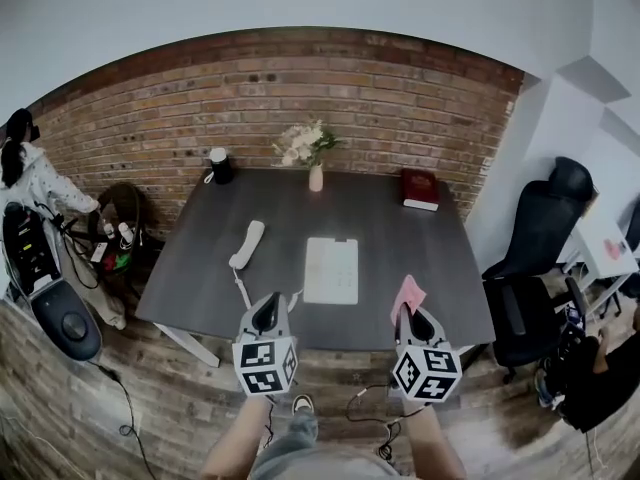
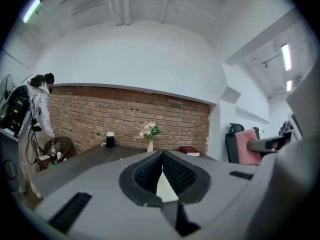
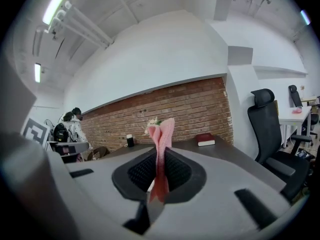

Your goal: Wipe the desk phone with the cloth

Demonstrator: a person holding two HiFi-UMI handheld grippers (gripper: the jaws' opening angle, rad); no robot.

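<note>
A white desk phone base (image 1: 331,270) lies flat in the middle of the dark table (image 1: 430,258). Its white handset (image 1: 247,244) lies off the base to the left, joined by a cord. My right gripper (image 1: 415,320) hovers over the table's near edge, shut on a pink cloth (image 1: 407,296) that stands up from its jaws. The cloth (image 3: 162,134) fills the right gripper (image 3: 161,153) view's centre. At the near edge, left of the base, my left gripper (image 1: 268,313) is shut with nothing in it. A sliver of the white base (image 2: 165,186) shows beyond the left gripper (image 2: 162,156).
At the table's far edge stand a black cylinder (image 1: 220,165), a vase of flowers (image 1: 315,173) and a red book (image 1: 419,188). A black office chair (image 1: 540,238) is right of the table. A person (image 1: 30,178) and cabled gear are at the left, by the brick wall.
</note>
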